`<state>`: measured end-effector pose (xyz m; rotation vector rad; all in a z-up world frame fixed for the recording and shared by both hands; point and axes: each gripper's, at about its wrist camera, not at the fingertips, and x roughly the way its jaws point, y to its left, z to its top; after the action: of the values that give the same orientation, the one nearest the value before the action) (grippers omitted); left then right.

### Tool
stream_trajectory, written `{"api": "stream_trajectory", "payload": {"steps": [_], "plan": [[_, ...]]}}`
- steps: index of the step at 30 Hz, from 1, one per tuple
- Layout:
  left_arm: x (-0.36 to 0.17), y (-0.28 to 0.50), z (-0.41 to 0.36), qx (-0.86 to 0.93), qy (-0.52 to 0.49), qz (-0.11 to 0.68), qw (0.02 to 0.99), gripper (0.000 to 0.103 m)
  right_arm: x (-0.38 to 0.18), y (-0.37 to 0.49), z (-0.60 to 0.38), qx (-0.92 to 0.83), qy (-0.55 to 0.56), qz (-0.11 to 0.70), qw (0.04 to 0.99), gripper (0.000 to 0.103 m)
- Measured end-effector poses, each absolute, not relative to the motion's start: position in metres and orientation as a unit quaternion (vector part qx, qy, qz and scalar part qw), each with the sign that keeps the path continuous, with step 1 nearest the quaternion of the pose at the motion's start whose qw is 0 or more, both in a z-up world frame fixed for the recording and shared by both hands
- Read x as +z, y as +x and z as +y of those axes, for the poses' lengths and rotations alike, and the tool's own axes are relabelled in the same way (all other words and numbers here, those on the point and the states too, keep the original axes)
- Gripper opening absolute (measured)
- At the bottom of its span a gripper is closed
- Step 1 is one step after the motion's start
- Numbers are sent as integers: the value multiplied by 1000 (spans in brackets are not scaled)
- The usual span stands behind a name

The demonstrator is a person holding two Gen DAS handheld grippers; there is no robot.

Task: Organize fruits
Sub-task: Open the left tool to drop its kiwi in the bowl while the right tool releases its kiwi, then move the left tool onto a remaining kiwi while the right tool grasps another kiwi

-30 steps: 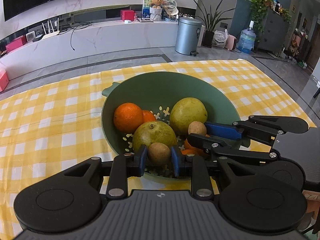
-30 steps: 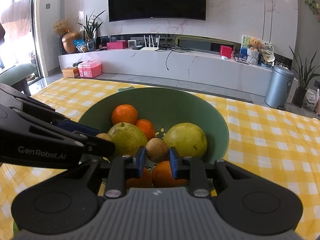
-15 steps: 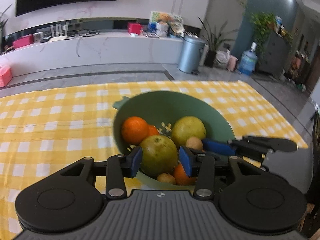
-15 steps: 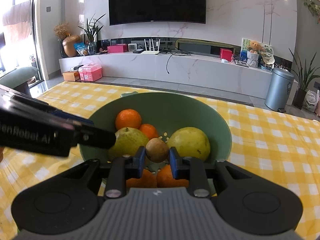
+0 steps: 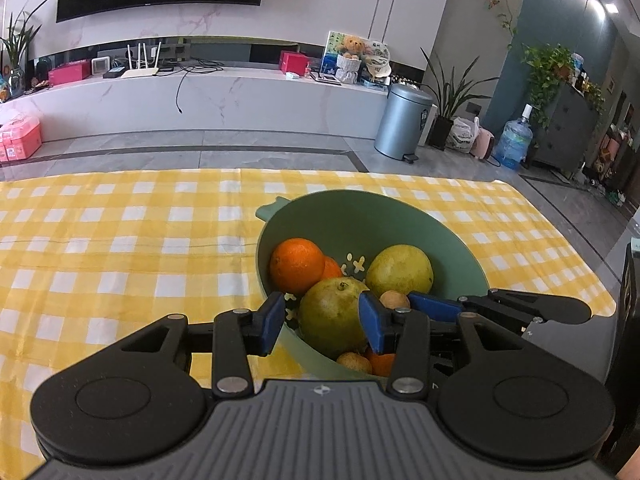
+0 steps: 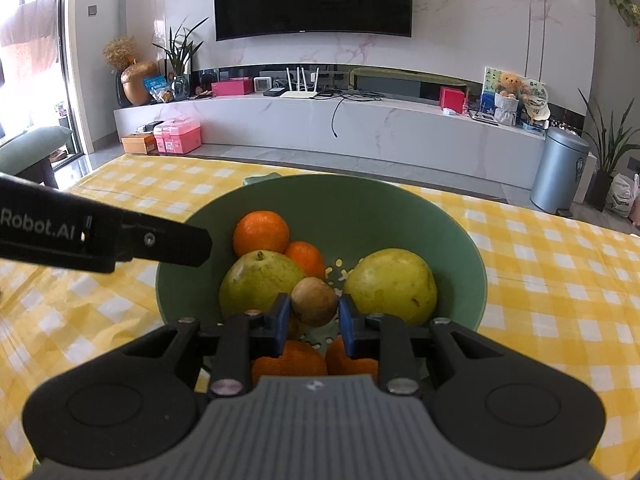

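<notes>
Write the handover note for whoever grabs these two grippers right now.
Left gripper: open, nothing held, jaws just above the near pear without pressing it.
Right gripper: shut on a small brown fruit, over the green colander bowl.
In the bowl: two pears, the far pear, a large orange, smaller oranges and another small brown fruit at the near wall.
Done: most fruit is in the bowl.
Left: release the held brown fruit into the bowl, then withdraw both grippers.
</notes>
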<state>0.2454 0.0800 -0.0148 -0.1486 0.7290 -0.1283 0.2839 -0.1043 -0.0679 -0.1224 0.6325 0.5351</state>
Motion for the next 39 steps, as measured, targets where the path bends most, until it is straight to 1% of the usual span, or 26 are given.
{"api": "stream_trajectory", "payload": {"steps": [4,5,6,10,12,13,14,15,29,34,39], "plan": [[-15,243,79,-62,-66,356,930,51,-66,283,-106,255,-58,303,916,25],[-15,241,78,-61,-65,355,931,51,-65,282,-106,254,-56,301,918,33],[-15,240,78,-59,-64,354,931,51,-64,281,-107,252,-54,296,920,38],[-10,236,76,-58,-61,349,933,51,-56,274,-108,246,-55,278,927,39],[-7,232,75,-60,-60,347,934,51,-51,269,-111,239,-56,266,932,50],[-6,230,74,-61,-59,346,935,52,-48,265,-113,234,-56,258,936,54],[-4,228,74,-61,-59,345,935,52,-45,260,-115,230,-54,250,939,59],[-3,226,73,-61,-59,345,935,53,-42,257,-117,227,-52,244,941,61],[9,197,56,-140,-30,385,912,54,-29,204,-147,210,-33,245,946,61],[2,188,59,-168,-53,404,897,54,-37,184,-157,209,-41,269,939,61],[-10,178,58,-178,-63,426,885,54,-44,171,-161,212,-39,297,930,54]]}}
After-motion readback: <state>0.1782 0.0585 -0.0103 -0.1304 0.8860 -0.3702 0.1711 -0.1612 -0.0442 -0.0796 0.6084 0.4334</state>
